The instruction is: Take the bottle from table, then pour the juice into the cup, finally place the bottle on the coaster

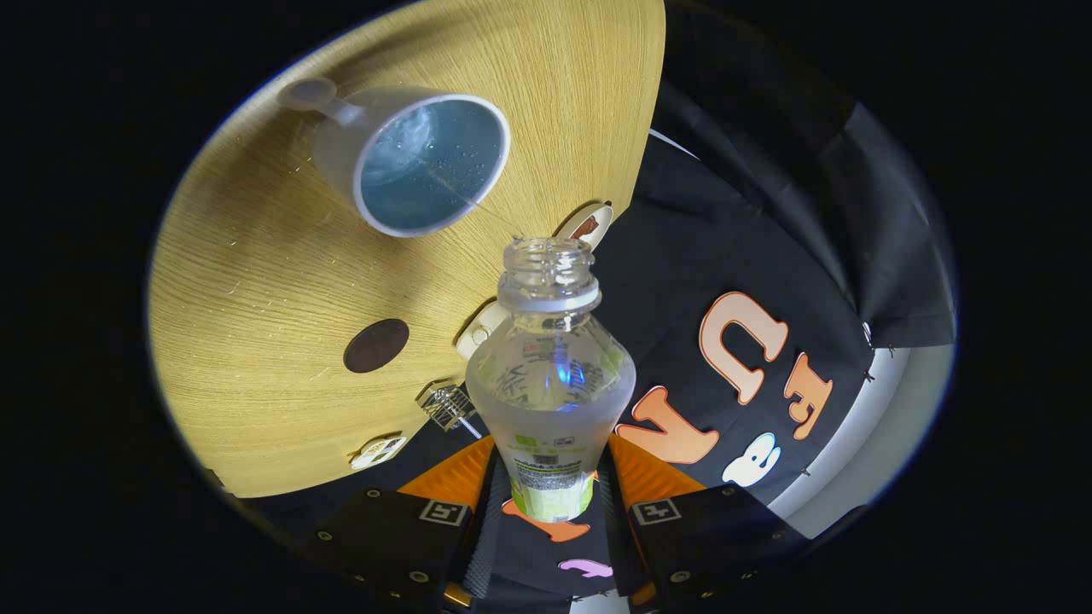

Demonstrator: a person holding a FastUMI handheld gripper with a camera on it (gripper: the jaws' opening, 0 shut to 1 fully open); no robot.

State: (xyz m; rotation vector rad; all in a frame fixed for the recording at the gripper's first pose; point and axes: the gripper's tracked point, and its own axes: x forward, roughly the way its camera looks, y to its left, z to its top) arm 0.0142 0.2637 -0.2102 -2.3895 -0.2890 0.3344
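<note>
Clear plastic, uncapped and tilted: the bottle [550,375] sits between the two fingers of the hand-held gripper [550,499], which pinch its labelled lower body from both sides. Its open neck points toward the cup [422,162], a pale mug with a handle that stands on the wooden desk [256,281] beyond and to one side of the bottle's mouth. A thin thread of liquid appears to run from the mouth into the cup, whose inside is wet and speckled with drops — so the pouring step looks to be in hand, and some juice remains in the bottle's shoulder.

Next, by my judgement, the bottle must be brought back upright without dripping, then carried to the coaster [376,345], the dark round disc on the desk on the near side of the cup. That calls for a steady pinch and a level descent, so the base lands flat and centred on the disc.

Along the desk's edge nearest the bottle lie several small things: a white oval piece [587,226], a white rounded object [479,331], a little wire frame [445,405] and another white tag [377,452]. The frame and rounded object lie close to the coaster — the bottle's path should swing clear of them.
</note>
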